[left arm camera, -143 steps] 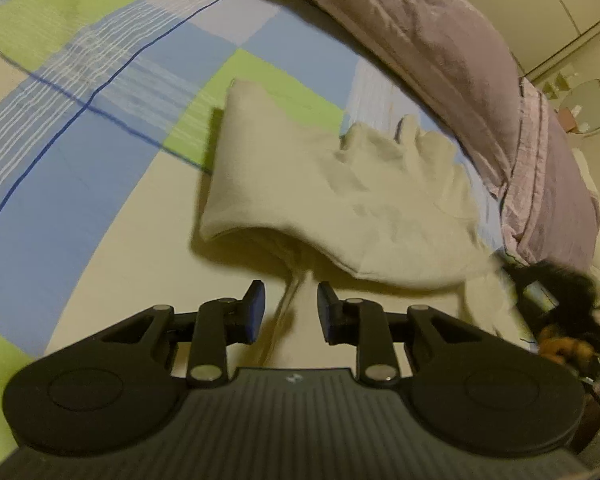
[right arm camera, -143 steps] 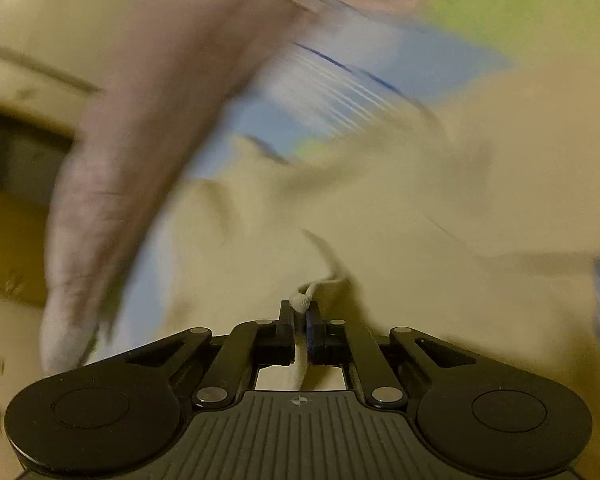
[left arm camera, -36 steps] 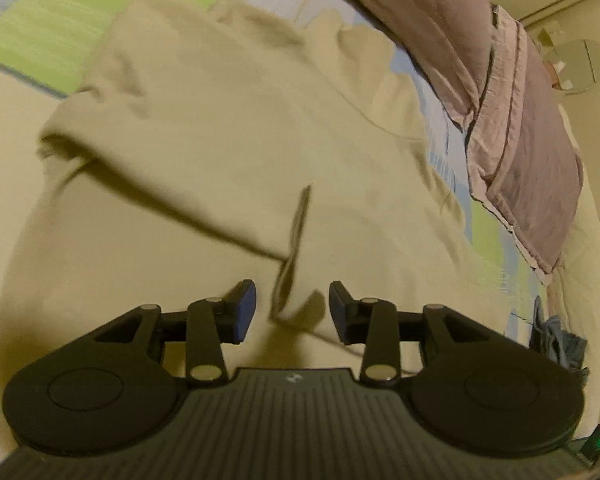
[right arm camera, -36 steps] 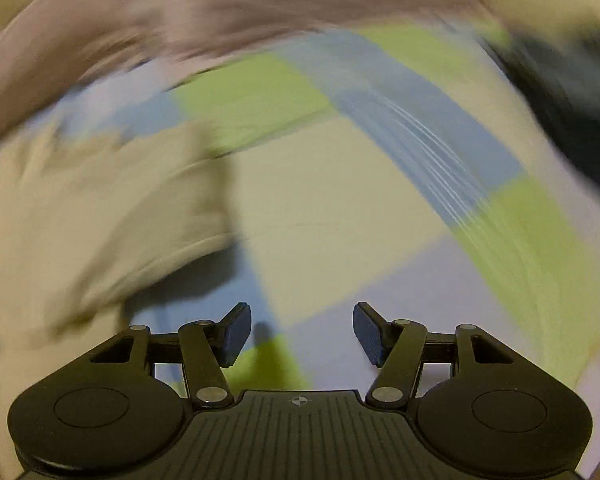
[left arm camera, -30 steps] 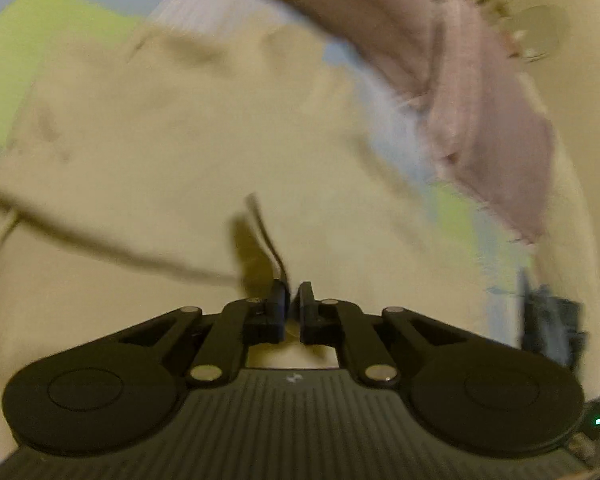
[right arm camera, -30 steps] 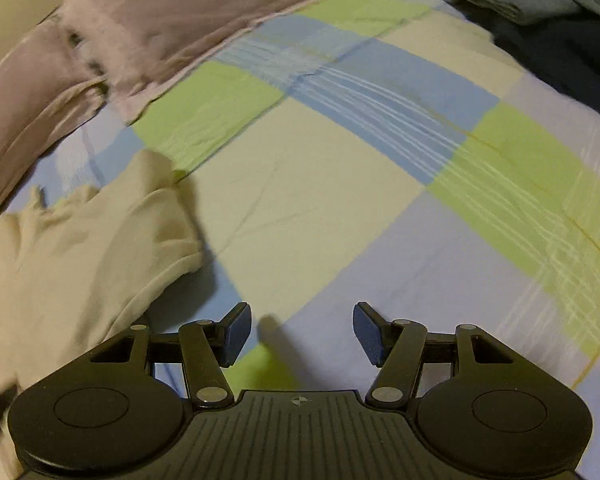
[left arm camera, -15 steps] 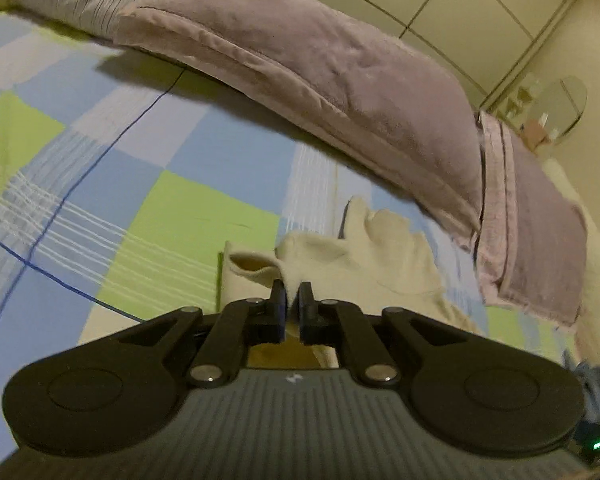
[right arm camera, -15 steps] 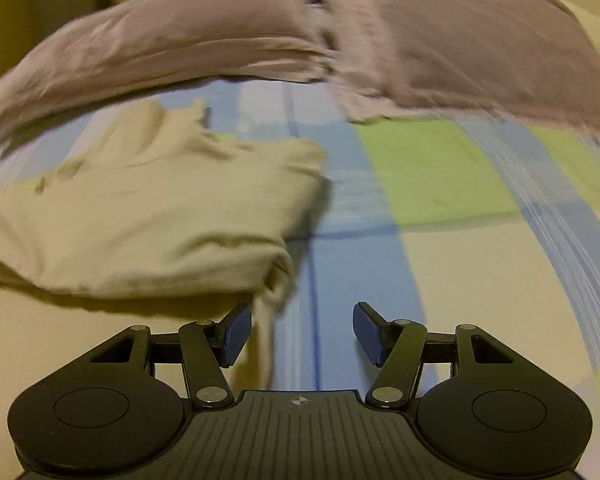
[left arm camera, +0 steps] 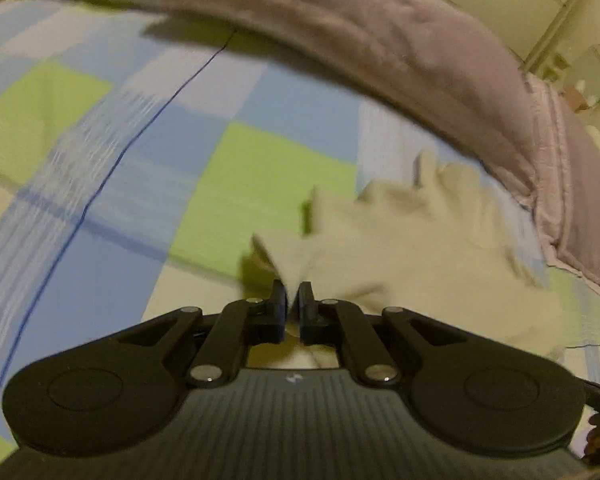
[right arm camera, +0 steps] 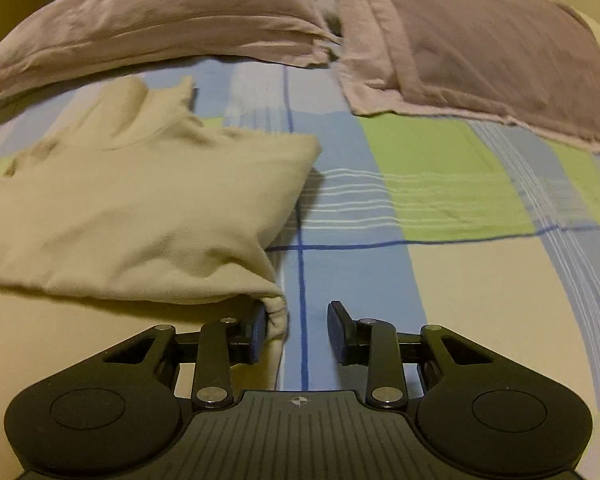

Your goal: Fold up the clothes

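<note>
The left gripper (left arm camera: 293, 295) has its jaws clenched on a pinched-up corner of the cream garment (left arm camera: 412, 240), the fabric rising to a small peak just beyond the fingertips. From that pinch the garment spreads away to the right across the checked bedsheet (left arm camera: 112, 184), its far edge lying near the mauve pillow (left arm camera: 400, 48); this view is blurred, so finer folds cannot be made out.

The right gripper (right arm camera: 298, 322) has its jaws spread apart and grasps nothing. Its left finger (right arm camera: 256, 332) sits right against the near right corner of the cream garment (right arm camera: 140, 208), where a bunched hem hangs down between the fingers, closer to the left one; the right finger is over bare sheet. The garment lies folded on the bedsheet (right arm camera: 440, 200), left of the dark blue line that runs up the sheet from between the fingers. Beyond the garment, two mauve pillows (right arm camera: 480, 40) lie side by side along the head of the bed.
</note>
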